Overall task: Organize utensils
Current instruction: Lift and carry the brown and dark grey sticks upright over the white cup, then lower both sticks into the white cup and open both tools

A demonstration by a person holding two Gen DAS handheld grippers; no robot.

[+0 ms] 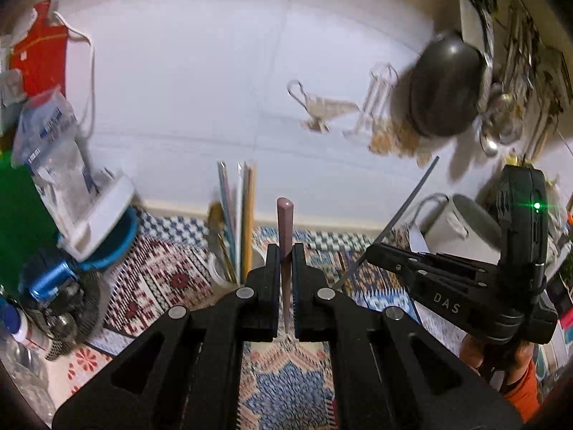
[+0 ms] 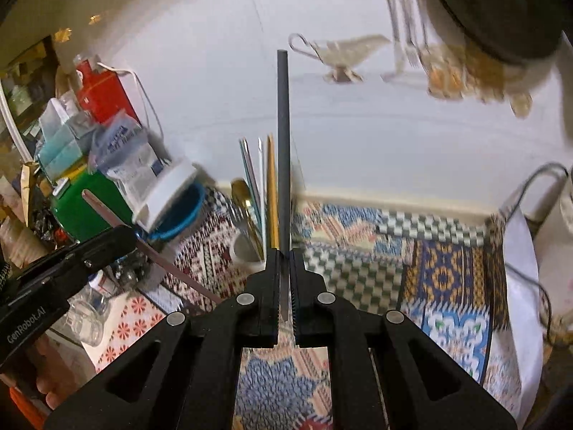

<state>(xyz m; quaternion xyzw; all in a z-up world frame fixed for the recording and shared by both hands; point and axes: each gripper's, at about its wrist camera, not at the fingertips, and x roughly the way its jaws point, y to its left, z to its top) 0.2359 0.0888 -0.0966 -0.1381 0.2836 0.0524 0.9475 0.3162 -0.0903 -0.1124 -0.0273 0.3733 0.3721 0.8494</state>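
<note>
A home kitchen corner — a dark pan [image 1: 444, 89] and ladles [image 1: 497, 125] hang on the white tiled wall [image 1: 215, 71]. Below, a patterned cloth [image 2: 394, 251] covers the counter — a mug of chopsticks [image 2: 258, 208] stands there.

White tiled wall above a cloth-covered worktop

A pale tiled wall [image 1: 222, 82] fills the far side, lit evenly with soft shadows to the right. Below it the worktop carries a patchwork-patterned cloth [image 2: 444, 268] in blue, red and cream, edged at the wall by a light strip. Far left, clutter piles up: a red bag [image 1: 39, 57], a green container [image 2: 84, 208] and plastic packets. On the right a dark pan [image 1: 444, 89] hangs against the wall beside a rack of metal tools [image 1: 530, 57].
</note>
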